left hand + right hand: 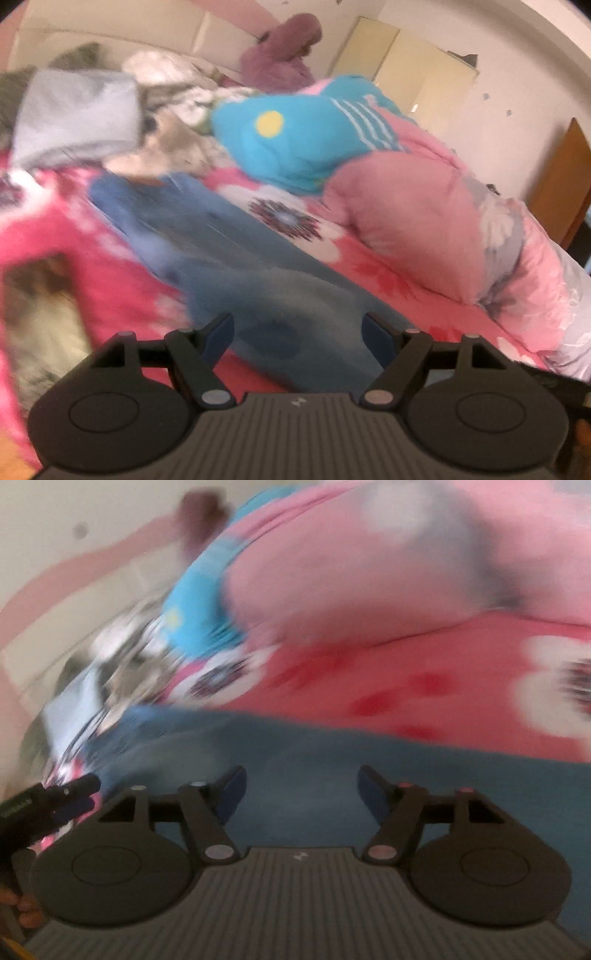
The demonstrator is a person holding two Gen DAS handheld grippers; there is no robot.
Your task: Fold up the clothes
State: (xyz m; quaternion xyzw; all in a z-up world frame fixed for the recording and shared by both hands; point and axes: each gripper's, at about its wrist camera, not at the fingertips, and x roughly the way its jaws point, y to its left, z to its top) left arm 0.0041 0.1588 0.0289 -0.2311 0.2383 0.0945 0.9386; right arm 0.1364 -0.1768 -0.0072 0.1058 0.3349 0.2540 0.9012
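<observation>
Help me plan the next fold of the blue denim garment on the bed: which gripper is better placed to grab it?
Probably the right gripper: its open jaws sit just over the blue denim garment, which fills its near view. The left gripper, also open, seems farther above it.

The blue garment [229,240] spread on the bed looks like denim, matt and a little faded. The bedspread [388,280] beneath is soft printed cloth, pink with flowers. Toward the bed's far edge, the turquoise blanket [295,147] looks fleecy and the pink pillow [406,229] smooth. Both grippers, left [297,334] and right [301,788], are matt black plastic with ribbed grey housing
</observation>
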